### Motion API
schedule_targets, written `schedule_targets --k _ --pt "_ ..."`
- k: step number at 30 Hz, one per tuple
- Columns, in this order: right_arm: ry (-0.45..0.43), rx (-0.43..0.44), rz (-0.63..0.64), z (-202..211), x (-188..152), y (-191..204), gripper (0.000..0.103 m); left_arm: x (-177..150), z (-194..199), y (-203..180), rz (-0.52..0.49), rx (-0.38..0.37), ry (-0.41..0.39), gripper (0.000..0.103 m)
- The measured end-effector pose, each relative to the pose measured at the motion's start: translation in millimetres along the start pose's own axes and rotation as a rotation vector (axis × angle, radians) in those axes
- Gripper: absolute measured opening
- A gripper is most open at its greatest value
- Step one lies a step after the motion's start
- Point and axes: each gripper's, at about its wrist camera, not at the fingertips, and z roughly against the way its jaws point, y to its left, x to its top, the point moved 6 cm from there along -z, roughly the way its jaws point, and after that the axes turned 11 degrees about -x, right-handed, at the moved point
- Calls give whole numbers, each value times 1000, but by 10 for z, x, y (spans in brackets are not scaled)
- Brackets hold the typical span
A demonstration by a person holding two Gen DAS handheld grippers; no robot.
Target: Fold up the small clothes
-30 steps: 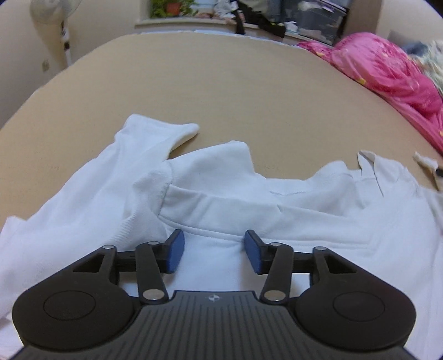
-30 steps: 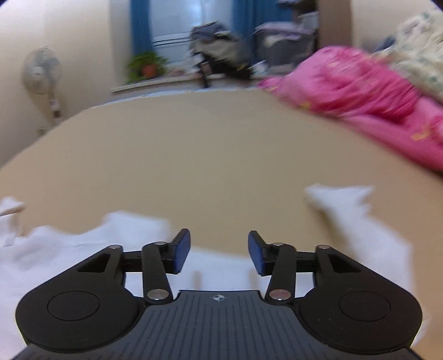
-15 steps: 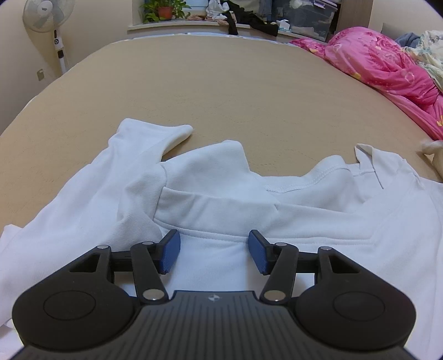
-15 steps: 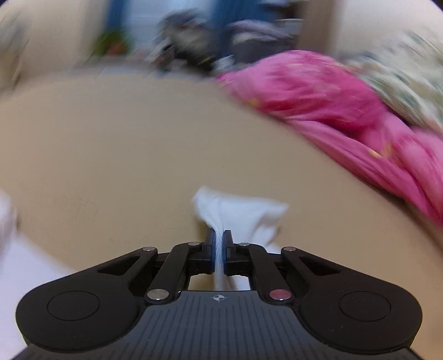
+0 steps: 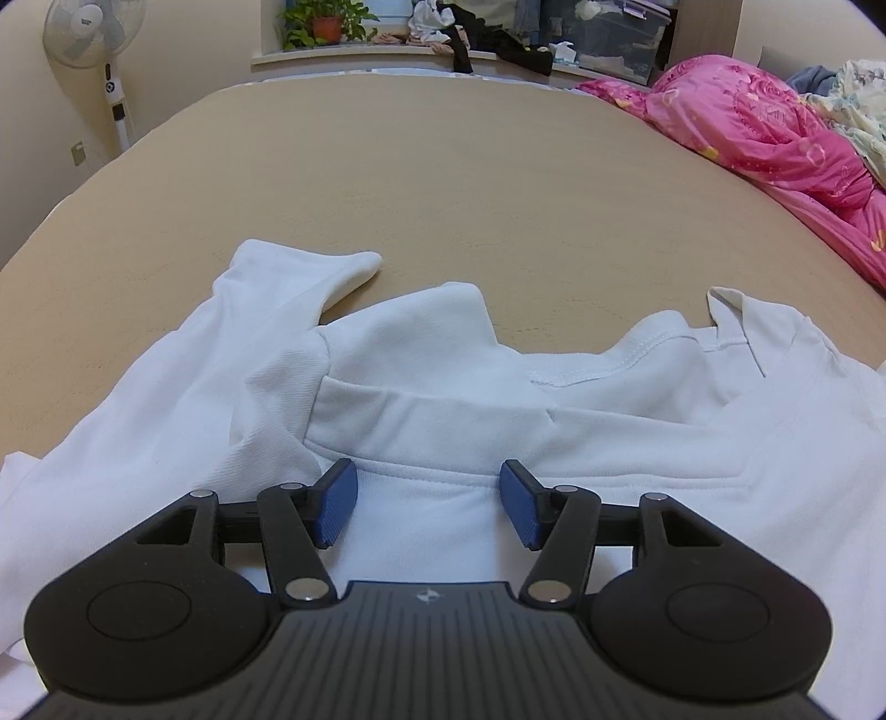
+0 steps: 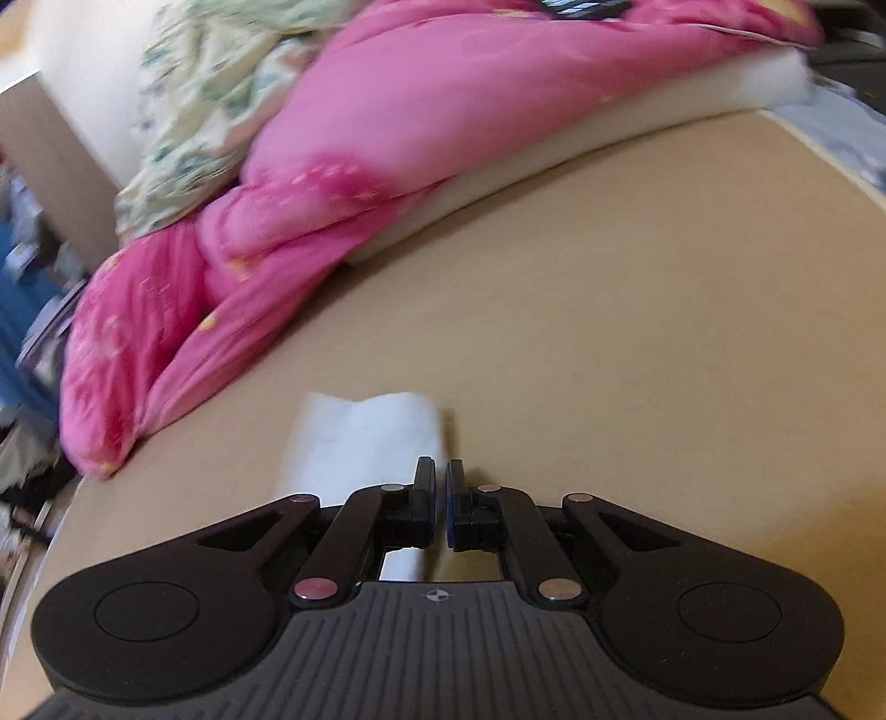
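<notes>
The white garment [image 5: 443, 421] lies crumpled across the near part of the tan bed [image 5: 443, 183]. It serves as the landmark here.

At its left, one sleeve [image 5: 299, 277] points out over bare bed, in the same place as a second ago. Just short of the collar band, the left gripper [image 5: 426, 507] hovers with its jaws released and opening a little wider than before. White cloth lies below them, but the blue pads do not press on it. That hand has hardly shifted.

To the garment's right, the change is large. A second ago the right gripper [image 6: 440, 498] was open over the cloth. Now its jaws are clenched on a white sleeve end [image 6: 365, 437], and the view has swung round and tilted toward the pink quilt [image 6: 266, 266]. My reading is that the sleeve is being drawn out flat, a first step before any fold.

For room, the bed beyond the garment is bare up to the window ledge [image 5: 421, 52]. To the right, the quilt's edge lies near the held sleeve and limits the pull. The bed's own edge shows further right, well apart.
</notes>
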Motion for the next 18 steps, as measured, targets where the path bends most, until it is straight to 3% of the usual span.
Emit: schedule_targets --k 5,10,11,13,15,18 --pt "-13 2 22 18 25 -11 0 1 3 3 0 -2 -1 63" --pt "-150 -239 -8 170 174 -234 0 20 18 28 17 -16 -5 63" --pt "-160 -250 -29 188 195 -248 0 33 28 37 24 -21 -6 63" --pt "-169 -228 -16 266 242 -141 3 93 82 80 57 -39 -12 63" --pt "-242 -209 50 461 299 116 4 204 222 167 89 -42 -65 63" --pt "-292 -70 143 883 230 635 7 398 499 427 159 -11 -185 63"
